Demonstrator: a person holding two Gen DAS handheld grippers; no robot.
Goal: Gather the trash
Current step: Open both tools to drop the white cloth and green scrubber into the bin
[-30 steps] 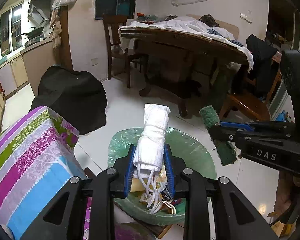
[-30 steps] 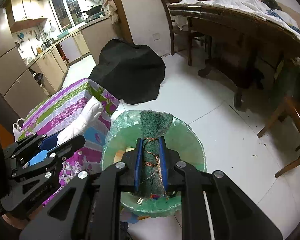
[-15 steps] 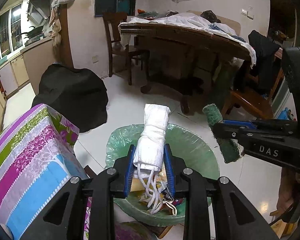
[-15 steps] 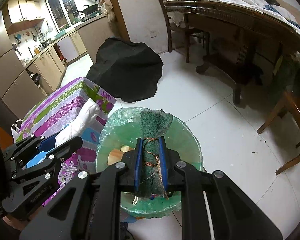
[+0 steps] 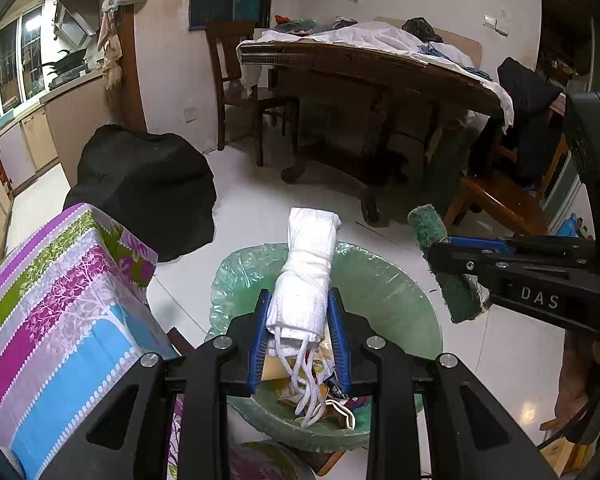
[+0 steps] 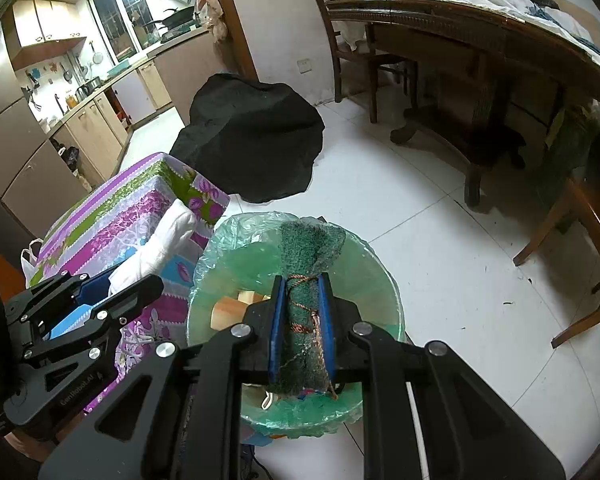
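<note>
My left gripper (image 5: 300, 336) is shut on a rolled white cloth (image 5: 306, 268) tied with white string, held over a bin lined with a green bag (image 5: 388, 280). My right gripper (image 6: 302, 332) is shut on a rolled green cloth (image 6: 304, 272) tied with brown cord, also above the bin (image 6: 372, 276). The bin holds wrappers and other trash (image 5: 328, 392). The green roll (image 5: 440, 256) and the right gripper show at the right of the left wrist view. The white roll (image 6: 160, 248) and the left gripper (image 6: 96, 300) show at the left of the right wrist view.
A table with a striped floral cloth (image 5: 52, 300) stands left of the bin. A black covered lump (image 5: 140, 184) sits on the white tile floor behind it. A wooden dining table (image 5: 380, 76) and chairs (image 5: 496, 204) stand beyond. Kitchen counters (image 6: 100, 120) lie far left.
Both grippers have shifted slightly over the bin, still holding their rolls. The bin sits a little closer and more centred under them.
</note>
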